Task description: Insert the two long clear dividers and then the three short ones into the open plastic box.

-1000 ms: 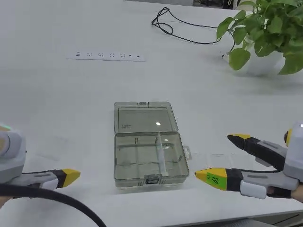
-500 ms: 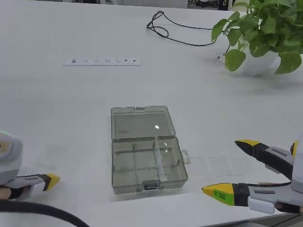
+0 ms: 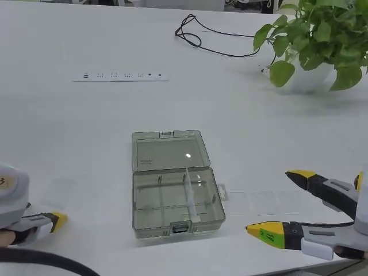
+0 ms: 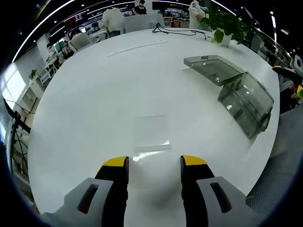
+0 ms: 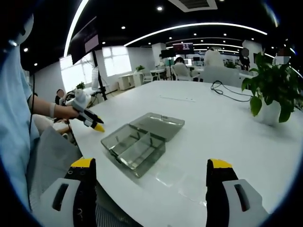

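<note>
The grey see-through plastic box (image 3: 175, 195) sits open on the white table (image 3: 86, 126). The left tool (image 4: 154, 161), a bit open, is near a flat clear piece (image 4: 150, 132). The right tool (image 3: 275, 202) is wide open beside the box.

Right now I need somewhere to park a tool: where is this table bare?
Bare: the wide stretch between the power strip and the open box, and the table between box and plant. Crowded: clear dividers lie right of the box by the right gripper, one more divider before the left gripper.
</note>
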The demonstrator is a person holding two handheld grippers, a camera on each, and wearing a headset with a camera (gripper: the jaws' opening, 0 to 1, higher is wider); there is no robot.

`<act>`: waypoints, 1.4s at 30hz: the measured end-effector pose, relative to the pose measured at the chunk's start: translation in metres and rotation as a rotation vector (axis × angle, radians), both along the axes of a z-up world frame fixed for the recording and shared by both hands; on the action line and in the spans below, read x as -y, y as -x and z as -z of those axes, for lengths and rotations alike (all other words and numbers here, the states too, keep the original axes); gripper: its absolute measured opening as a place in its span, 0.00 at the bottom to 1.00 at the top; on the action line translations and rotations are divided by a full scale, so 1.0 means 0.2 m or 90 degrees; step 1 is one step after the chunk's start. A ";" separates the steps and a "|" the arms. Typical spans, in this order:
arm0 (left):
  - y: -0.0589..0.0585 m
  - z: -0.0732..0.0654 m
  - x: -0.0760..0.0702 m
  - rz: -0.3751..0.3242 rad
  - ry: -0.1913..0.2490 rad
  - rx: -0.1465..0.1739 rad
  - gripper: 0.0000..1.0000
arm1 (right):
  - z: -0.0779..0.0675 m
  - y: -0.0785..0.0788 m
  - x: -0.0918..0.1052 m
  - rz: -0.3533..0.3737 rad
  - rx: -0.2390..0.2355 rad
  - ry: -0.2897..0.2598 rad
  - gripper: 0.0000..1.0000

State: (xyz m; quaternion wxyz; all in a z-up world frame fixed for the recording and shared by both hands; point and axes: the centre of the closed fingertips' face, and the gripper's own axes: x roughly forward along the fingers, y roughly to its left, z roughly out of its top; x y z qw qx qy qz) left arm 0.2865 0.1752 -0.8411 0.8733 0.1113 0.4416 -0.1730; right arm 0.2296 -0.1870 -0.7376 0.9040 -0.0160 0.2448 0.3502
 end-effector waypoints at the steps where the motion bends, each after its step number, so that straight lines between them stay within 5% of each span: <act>1: 0.00 0.00 0.00 -0.001 0.004 -0.002 0.39 | 0.00 0.00 0.00 0.000 -0.002 0.002 0.97; 18: -0.01 0.00 0.01 0.000 0.016 0.016 0.32 | 0.00 0.00 -0.03 -0.006 -0.005 -0.008 0.94; 32: -0.02 -0.02 0.02 -0.018 0.057 0.022 0.32 | 0.00 0.00 -0.07 -0.016 -0.010 -0.010 0.93; 42: -0.04 -0.08 0.09 -0.009 0.083 0.041 0.31 | 0.01 0.00 -0.10 -0.020 -0.019 -0.017 0.92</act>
